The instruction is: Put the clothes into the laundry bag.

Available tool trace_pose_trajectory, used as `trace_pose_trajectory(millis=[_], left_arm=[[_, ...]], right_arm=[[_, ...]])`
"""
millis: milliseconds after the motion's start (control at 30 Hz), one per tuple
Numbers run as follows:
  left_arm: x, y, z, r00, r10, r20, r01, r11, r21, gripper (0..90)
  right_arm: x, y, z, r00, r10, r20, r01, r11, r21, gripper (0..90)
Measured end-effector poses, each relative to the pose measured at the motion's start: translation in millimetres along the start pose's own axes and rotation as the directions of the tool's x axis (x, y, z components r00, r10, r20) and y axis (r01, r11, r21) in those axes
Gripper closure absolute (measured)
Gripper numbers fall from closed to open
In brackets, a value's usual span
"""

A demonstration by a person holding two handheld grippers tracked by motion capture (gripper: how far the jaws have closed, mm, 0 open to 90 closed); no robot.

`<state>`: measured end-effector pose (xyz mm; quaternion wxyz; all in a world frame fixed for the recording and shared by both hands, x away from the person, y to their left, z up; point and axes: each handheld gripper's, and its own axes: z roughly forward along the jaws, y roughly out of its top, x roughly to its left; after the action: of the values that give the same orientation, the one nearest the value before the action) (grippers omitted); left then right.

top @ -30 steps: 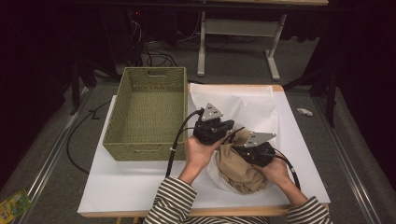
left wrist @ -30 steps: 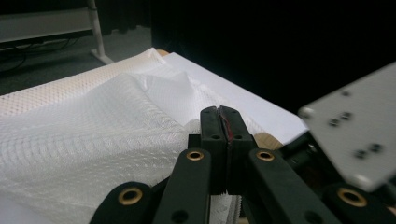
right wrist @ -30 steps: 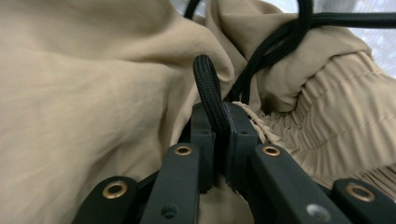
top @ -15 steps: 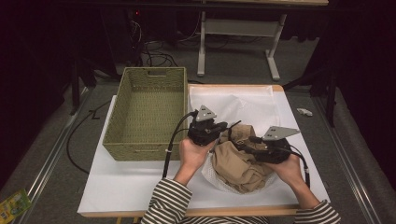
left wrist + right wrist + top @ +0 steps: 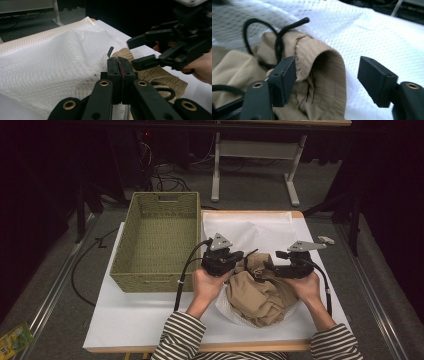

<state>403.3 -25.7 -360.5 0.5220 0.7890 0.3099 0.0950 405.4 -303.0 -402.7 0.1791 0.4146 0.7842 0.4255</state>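
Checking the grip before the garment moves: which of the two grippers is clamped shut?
The left gripper: jaws pressed together on the white mesh. The right gripper stands open around the tan garment.

We found no writing, label, brand, number or sign that could be read in any of the views. The one printed thing we noticed was a small green and yellow packet (image 5: 14, 340) on the floor at the lower left of the high view, and whatever print it carried was too small and blurred for us to make out.
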Motion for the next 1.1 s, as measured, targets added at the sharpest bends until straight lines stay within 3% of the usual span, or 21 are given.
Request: trace_pose_trajectory(millis=[67,100,200,233,333,467,533,567,633,767,900,1033,1100], left_arm=[[0.0,0.5,0.4,1.0,0.002,0.0,-0.002,1.0,0.002,89.3],[-0.2,0.9,0.6,1.0,0.003,-0.004,-0.003,1.0,0.002,89.3],[0.5,1.9,2.0,0.9995,0.016,-0.026,-0.016,0.9998,0.011,89.2],[1.5,2.3,2.6,0.9994,0.018,-0.03,-0.017,0.9998,0.013,89.2],[6.4,3.5,4.9,0.9997,-0.003,-0.024,0.003,1.0,0.006,89.3],[6.5,6.6,8.6,0.9998,-0.014,-0.011,0.014,0.9999,-0.009,89.3],[2.8,8.9,7.9,0.9998,-0.014,0.015,0.014,0.9996,-0.026,89.3],[0.1,10.2,6.9,0.9994,-0.015,0.032,0.016,0.999,-0.041,89.4],[-7.2,13.2,2.9,0.9981,0.002,0.061,0.002,0.998,-0.064,89.4],[-20.3,16.5,-6.3,0.9964,0.062,0.058,-0.058,0.9956,-0.074,89.4],[-16.1,11.6,-7.3,0.9978,0.06,0.029,-0.059,0.9974,-0.041,89.4],[-6.7,3.0,-3.4,0.9994,0.029,0.016,-0.029,0.9996,-0.006,89.3],[-5.0,0.0,-2.5,0.9995,0.033,0.003,-0.033,0.9994,0.007,89.3]], right_arm=[[-0.8,3.6,9.7,0.9997,0.009,-0.025,-0.008,1.0,0.02,33.3],[0.1,5.0,13.8,0.9994,-0.002,-0.035,0.003,0.999,0.035,39.2],[6.9,4.6,17.8,0.9953,-0.089,-0.039,0.091,0.995,0.046,73.5],[10.3,3.7,15.3,0.9929,-0.106,-0.054,0.108,0.994,0.033,79.2],[22.9,-0.2,4.4,0.9837,-0.169,-0.063,0.169,0.986,0.006,86.0],[40.3,-4.6,-2.8,0.9659,-0.241,-0.094,0.242,0.97,0.003,86.9],[50.5,-5.5,-1.6,0.9578,-0.269,-0.102,0.271,0.962,0.013,86.9],[52.8,-5.3,0.5,0.9521,-0.289,-0.101,0.291,0.957,0.013,86.9],[58.9,-4.2,5.6,0.9492,-0.305,-0.076,0.309,0.95,0.037,86.9],[51.8,1.1,17.5,0.9582,-0.286,0.014,0.283,0.955,0.09,86.7],[31.5,2.8,28.7,0.9741,-0.218,0.061,0.21,0.97,0.122,83.9],[29.5,2.0,18.3,0.9858,-0.162,0.045,0.157,0.984,0.088,67.8],[32.1,1.6,4.7,0.9854,-0.169,0.024,0.167,0.984,0.053,61.2]])
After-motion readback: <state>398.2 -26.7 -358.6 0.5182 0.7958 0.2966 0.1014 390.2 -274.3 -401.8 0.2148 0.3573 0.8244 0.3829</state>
